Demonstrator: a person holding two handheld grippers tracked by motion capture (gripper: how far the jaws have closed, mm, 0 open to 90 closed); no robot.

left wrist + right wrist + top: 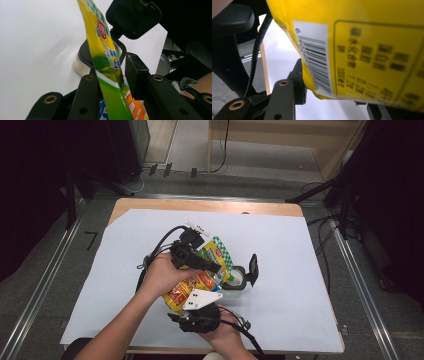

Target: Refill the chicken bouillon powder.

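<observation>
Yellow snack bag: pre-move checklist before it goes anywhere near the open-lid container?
1. Left gripper has the yellow snack bag between its jaws: ok. Whether the pads press on it: cannot tell.
2. Right gripper at the bag's barcode end, bag between its jaws: ok; firm clamp: cannot tell.
3. Container upright on the white sheet: ok.
4. Container lid flipped open: ok.
5. Bag raised off the sheet: ok.
6. Container free of contents: cannot tell.
</observation>
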